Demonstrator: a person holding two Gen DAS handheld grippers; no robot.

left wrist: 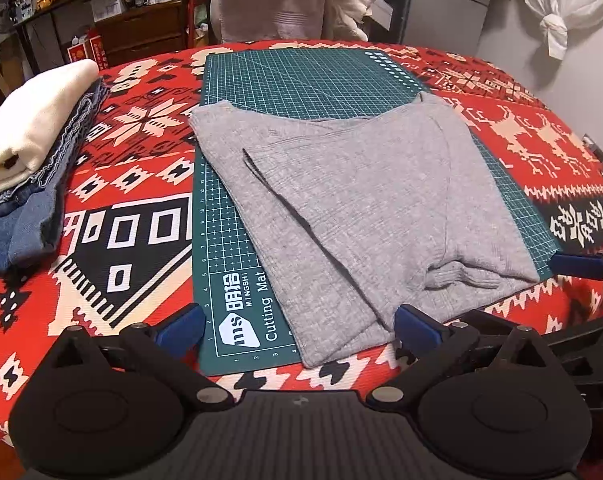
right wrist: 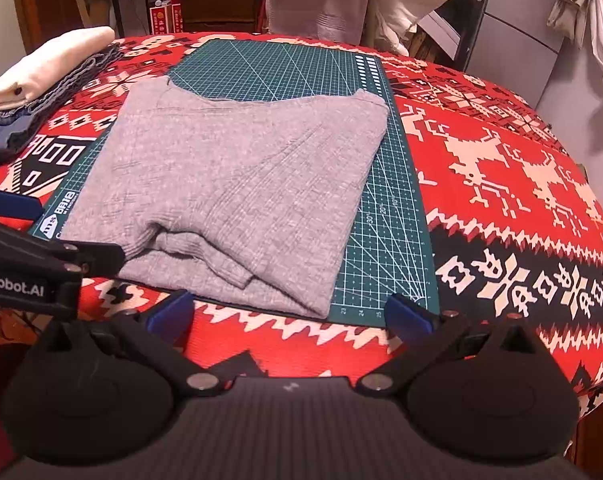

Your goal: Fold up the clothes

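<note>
In the left wrist view, the left claw (left wrist: 299, 330) is being held low at the near edge of the counter (left wrist: 133, 216), its blue fingers (left wrist: 183, 322) spread wide with nothing gripped between them. The grey sweater (left wrist: 353, 208) is lying folded on the green cutting mat (left wrist: 297, 76), its near corner just beside the right-hand finger. A stack of folded clothes (left wrist: 25, 160) is resting at the far left.

In the right wrist view, the right claw (right wrist: 289, 316) is likewise being kept wide open and empty, level with the counter's near edge, pointing at the sweater's front hem. The left claw (right wrist: 17, 204) is being seen at the left.
</note>
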